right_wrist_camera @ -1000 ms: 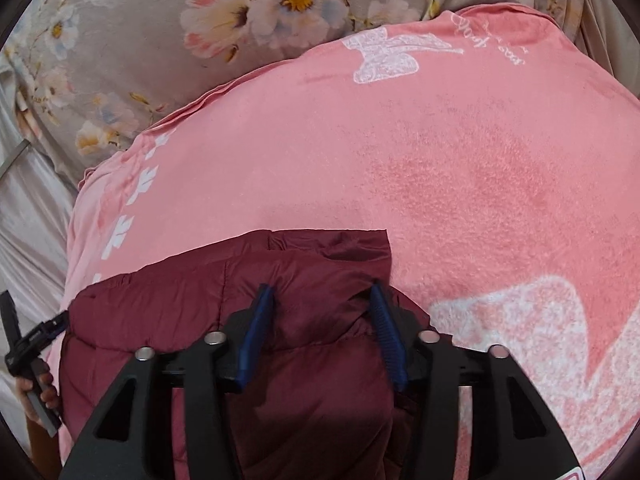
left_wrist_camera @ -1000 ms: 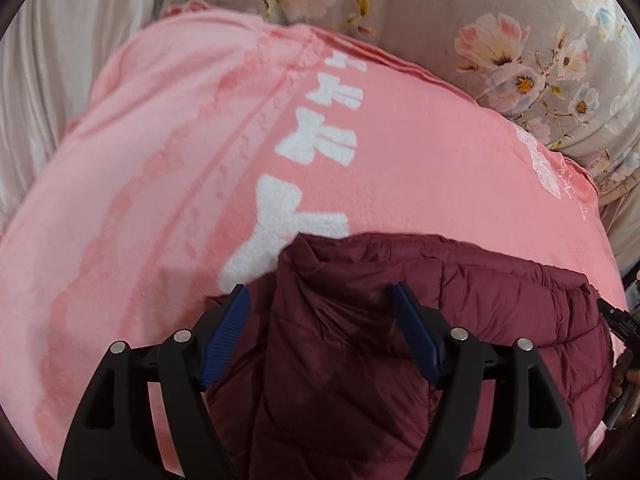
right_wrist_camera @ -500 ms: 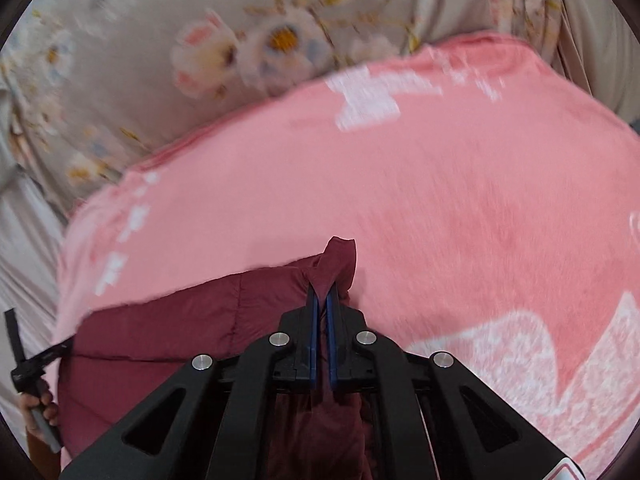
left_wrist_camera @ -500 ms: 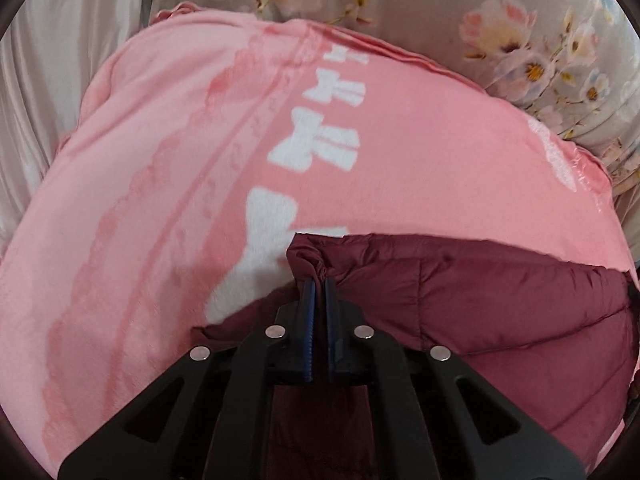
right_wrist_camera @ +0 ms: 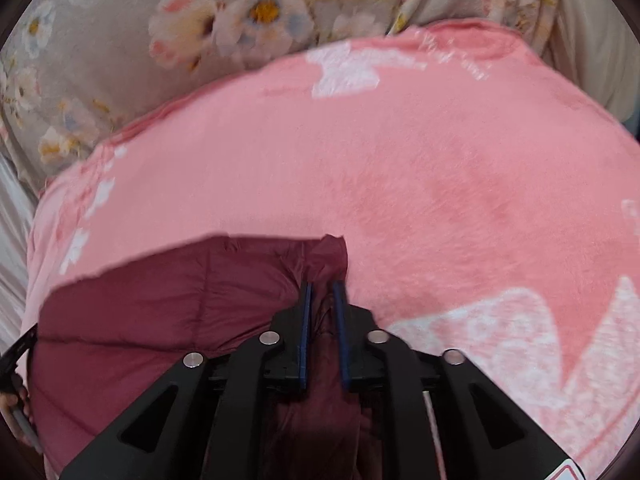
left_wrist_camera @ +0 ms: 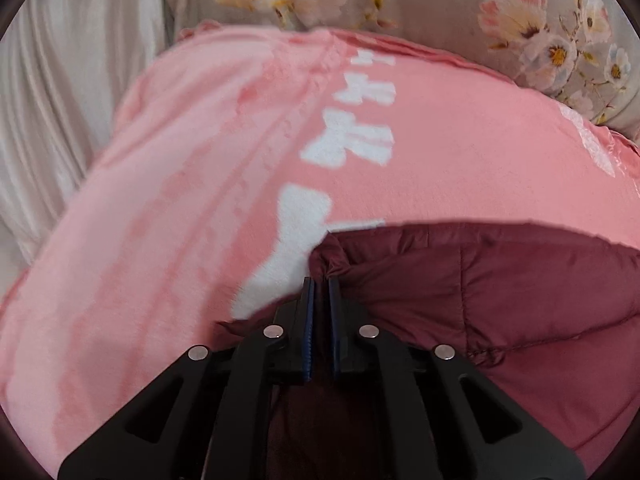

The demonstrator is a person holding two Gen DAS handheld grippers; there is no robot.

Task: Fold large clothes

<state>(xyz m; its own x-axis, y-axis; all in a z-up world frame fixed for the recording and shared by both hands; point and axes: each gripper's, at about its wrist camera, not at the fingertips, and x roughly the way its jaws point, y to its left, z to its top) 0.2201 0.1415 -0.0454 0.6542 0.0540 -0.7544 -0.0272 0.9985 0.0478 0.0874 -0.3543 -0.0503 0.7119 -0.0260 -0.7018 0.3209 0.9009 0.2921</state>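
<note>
A dark red quilted jacket (left_wrist_camera: 500,300) lies on a pink blanket (left_wrist_camera: 200,200) with white bow prints. My left gripper (left_wrist_camera: 321,280) is shut on the jacket's left corner, which bunches up between the blue pads. In the right wrist view the same jacket (right_wrist_camera: 160,300) spreads to the left, and my right gripper (right_wrist_camera: 322,284) is shut on its right corner, a fold of fabric standing up past the fingertips. The jacket edge is stretched between both grippers and lifted off the blanket.
The pink blanket (right_wrist_camera: 440,168) covers a bed. A grey floral sheet (left_wrist_camera: 440,8) lies behind it, also in the right wrist view (right_wrist_camera: 180,40). White pleated fabric (left_wrist_camera: 60,100) hangs at the left. The other gripper and hand show at the left edge (right_wrist_camera: 16,360).
Both grippers were open over the jacket a second ago; they closed on its two corners and have since lifted the edge and carried it forward over the blanket.
</note>
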